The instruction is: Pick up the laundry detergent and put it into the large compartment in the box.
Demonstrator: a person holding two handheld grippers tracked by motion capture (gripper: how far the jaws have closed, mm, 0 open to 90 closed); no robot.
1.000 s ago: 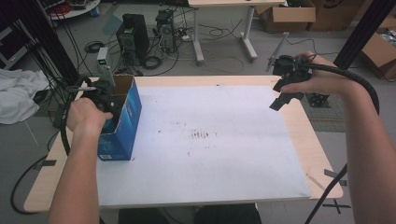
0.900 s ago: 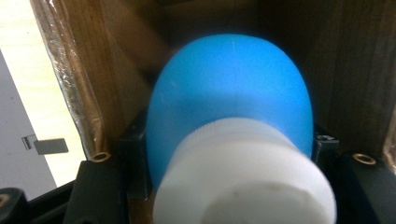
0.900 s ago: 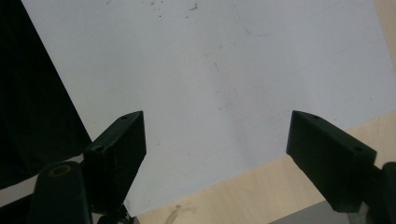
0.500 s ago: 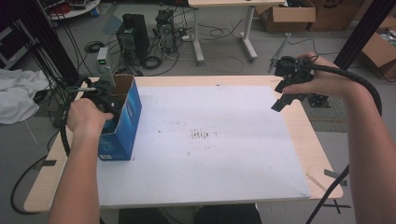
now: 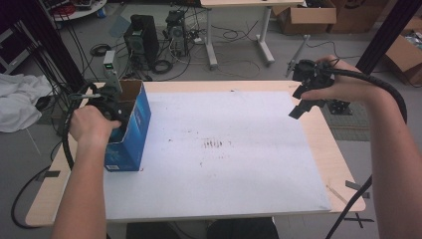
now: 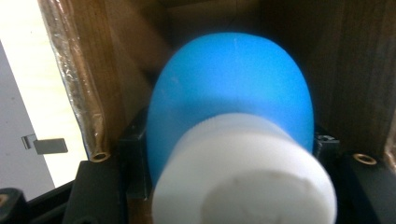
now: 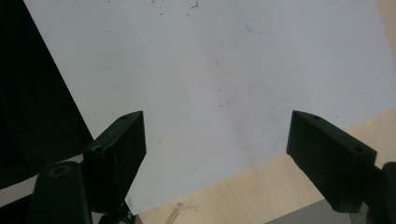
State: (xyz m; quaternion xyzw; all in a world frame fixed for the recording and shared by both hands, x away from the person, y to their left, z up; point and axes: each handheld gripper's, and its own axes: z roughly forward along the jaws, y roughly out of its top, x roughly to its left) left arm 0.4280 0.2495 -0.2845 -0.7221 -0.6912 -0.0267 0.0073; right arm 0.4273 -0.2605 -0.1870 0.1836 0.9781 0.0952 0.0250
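Bare forearms; each black claw has 2 blocky jaws and a ribbed black cable.

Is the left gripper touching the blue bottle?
Touching: in the left gripper view, the left gripper is clamped on the blue bottle inside the box.

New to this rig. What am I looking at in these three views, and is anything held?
A person holds a hand-held two-jaw gripper in each hand; there is no robot arm. The high view looks down on a wooden table covered by a white sheet. An open blue cardboard box stands at its left. The left gripper reaches into that box; its own camera shows it shut on a blue rounded bottle with a white cap. The right gripper hangs open above the sheet's edge, holding nothing.
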